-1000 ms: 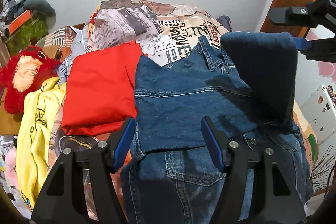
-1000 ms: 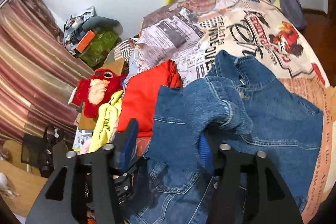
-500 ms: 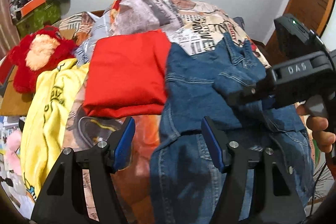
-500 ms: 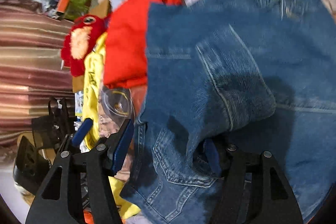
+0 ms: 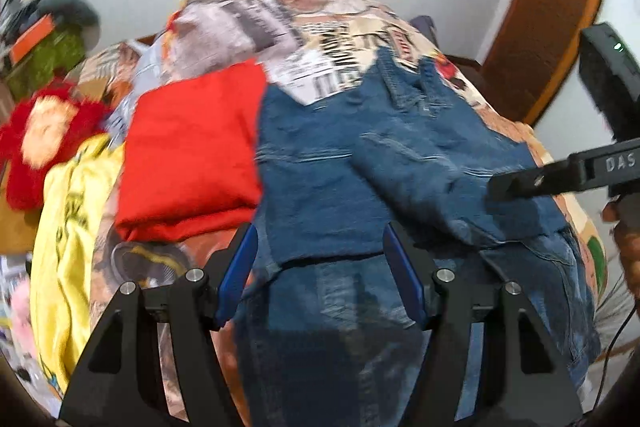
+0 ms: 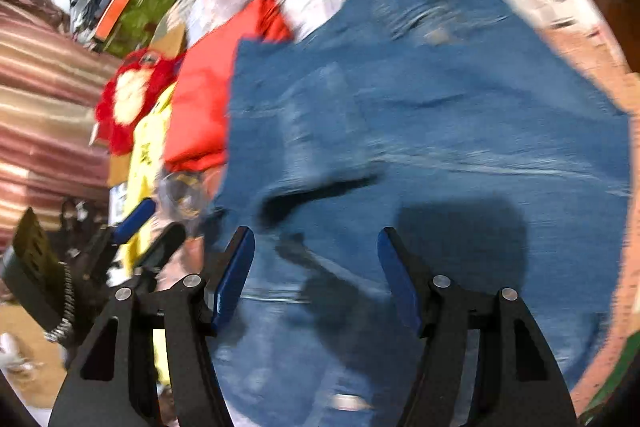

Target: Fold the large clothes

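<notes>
— Two sets of tongs, what are they doing?
— Left gripper [image 5: 318,267] is released, jaws apart over the denim jacket [image 5: 352,187], gripping nothing. Right gripper [image 6: 316,269] is released too, nothing between its pads.
— Where's the jacket?
— Spread on the printed bedspread [image 5: 320,39], one sleeve [image 5: 432,187] folded across it toward three o'clock.
— And beyond?
— At nine o'clock, touching the jacket, a folded red garment [image 5: 192,155]; farther out a yellow shirt [image 5: 68,227] and a red plush toy [image 5: 44,139].
</notes>
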`<state>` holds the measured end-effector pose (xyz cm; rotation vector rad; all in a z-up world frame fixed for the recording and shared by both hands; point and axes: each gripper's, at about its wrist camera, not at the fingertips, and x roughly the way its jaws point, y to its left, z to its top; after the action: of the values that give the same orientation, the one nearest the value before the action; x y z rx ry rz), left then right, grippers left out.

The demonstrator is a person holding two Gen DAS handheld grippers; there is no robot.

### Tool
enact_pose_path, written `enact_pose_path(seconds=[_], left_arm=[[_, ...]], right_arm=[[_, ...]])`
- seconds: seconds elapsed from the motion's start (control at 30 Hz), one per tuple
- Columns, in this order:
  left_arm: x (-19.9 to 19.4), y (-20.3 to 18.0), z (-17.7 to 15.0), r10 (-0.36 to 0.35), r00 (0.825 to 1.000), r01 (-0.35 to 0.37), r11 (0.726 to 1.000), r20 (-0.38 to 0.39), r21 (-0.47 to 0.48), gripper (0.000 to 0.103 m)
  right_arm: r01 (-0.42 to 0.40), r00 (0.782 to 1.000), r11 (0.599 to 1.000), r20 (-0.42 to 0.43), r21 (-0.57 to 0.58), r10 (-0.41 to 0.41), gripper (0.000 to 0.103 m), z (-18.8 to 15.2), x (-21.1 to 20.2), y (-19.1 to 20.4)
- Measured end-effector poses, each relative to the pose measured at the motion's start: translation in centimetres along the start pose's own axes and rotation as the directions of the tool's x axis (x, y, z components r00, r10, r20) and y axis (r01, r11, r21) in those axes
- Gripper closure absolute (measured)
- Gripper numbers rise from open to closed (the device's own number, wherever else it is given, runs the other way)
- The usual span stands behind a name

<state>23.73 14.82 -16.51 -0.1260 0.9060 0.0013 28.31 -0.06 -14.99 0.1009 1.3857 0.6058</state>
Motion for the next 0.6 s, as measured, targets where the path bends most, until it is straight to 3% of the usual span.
enact_pose_path(seconds=[0.13,0.27,0.33,0.47,0.53,0.6], left_arm=[[1.3,-3.1,1.2,-0.016,1.000,0.017,0.996,-0.011,0.084,0.039],[4.3,-6.0,2.1,-0.027,0.996,0.039,0.988,-0.080,0.153,0.039],[6.1,-7.0,2.3,-0.013,0.993,0.033,0.985,-0.120,0.167,0.039],[9.1,-8.2,2.6,0.051,0.988,-0.019,0.977,-0.147,0.213,0.039],[9.6,-8.2,2.7,0.065,0.989,-0.035,0.975,-0.131,0.220,0.040],[9.5,-7.8,2.8,0.082,0.991,-0.057,0.973,-0.104,0.224,0.051]], right_arm=[[0.127,0.981,0.991,0.152,-0.034,-0.120,0.042,-0.6,-5.3,-2.4],[0.325,0.903,0.941,0.327,-0.096,-0.279,0.042,-1.2,-11.3,-3.5],[0.369,0.873,0.923,0.380,-0.108,-0.305,0.040,-1.7,-13.4,-4.4],[0.430,0.841,0.900,0.392,-0.069,-0.372,0.034,-2.7,-14.5,-7.6],[0.444,0.841,0.895,0.364,-0.045,-0.399,0.034,-3.1,-13.7,-9.3],[0.447,0.847,0.894,0.326,-0.008,-0.421,0.034,-3.6,-12.0,-11.3]])
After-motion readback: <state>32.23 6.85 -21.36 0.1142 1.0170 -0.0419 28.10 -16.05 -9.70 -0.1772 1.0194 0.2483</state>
